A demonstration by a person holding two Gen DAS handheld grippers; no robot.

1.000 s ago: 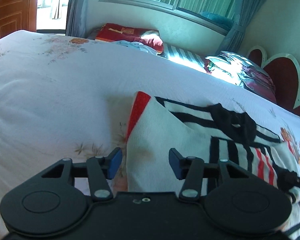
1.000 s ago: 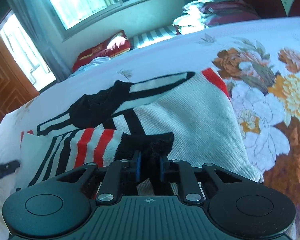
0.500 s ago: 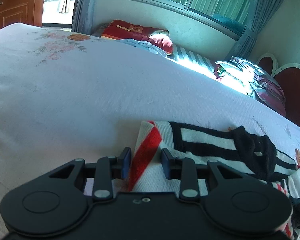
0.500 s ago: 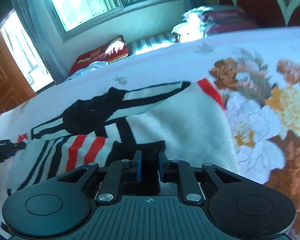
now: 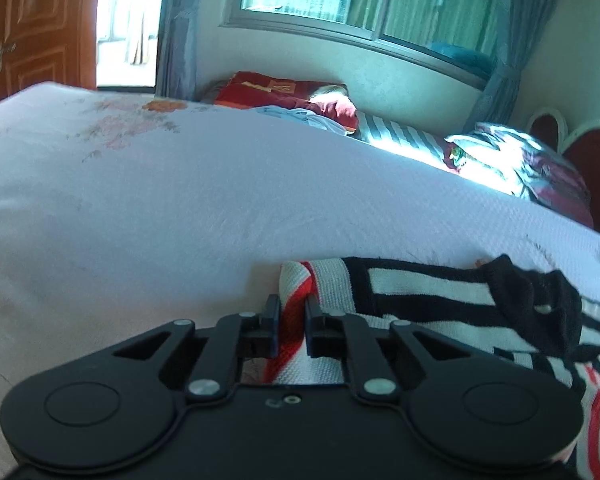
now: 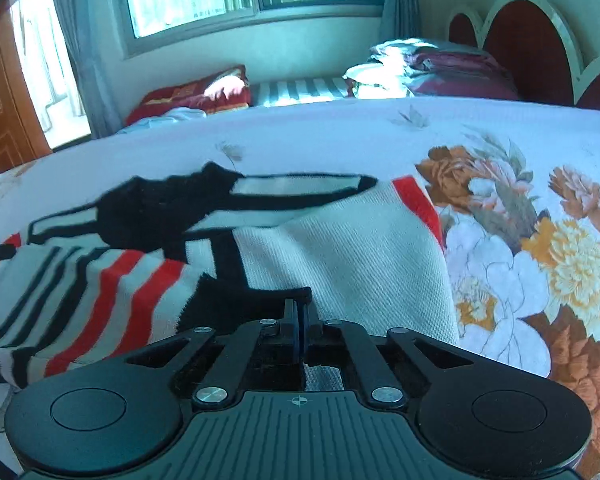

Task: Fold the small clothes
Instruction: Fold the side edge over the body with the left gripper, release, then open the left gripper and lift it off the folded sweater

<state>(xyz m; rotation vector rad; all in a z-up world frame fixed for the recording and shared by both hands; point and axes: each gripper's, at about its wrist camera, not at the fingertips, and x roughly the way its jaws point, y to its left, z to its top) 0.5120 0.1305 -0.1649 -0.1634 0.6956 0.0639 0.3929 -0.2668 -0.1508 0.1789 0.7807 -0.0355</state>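
So we have the left gripper [image 5: 292, 322] just closed on the white, black-and-red striped knit sweater's [image 6: 340, 264] red-edged near-left corner, the right gripper [image 6: 299, 322] clenched on its black cuff, folding barely begun.

Ribbed knit cloth sweater [image 6: 340, 264], fuzzy black collar [image 5: 536, 300], matt woven floral bedspread [image 5: 180, 200], matt black plastic left hand-held gripper [image 5: 292, 320] with shiny metal rivets, glossy wooden door [image 5: 40, 28].

Both tongs are black plastic with round bumps and shiny silver screws. The right tongs [image 6: 299, 320] have blue pads and ridges; the left tongs [image 5: 292, 320] are smooth.
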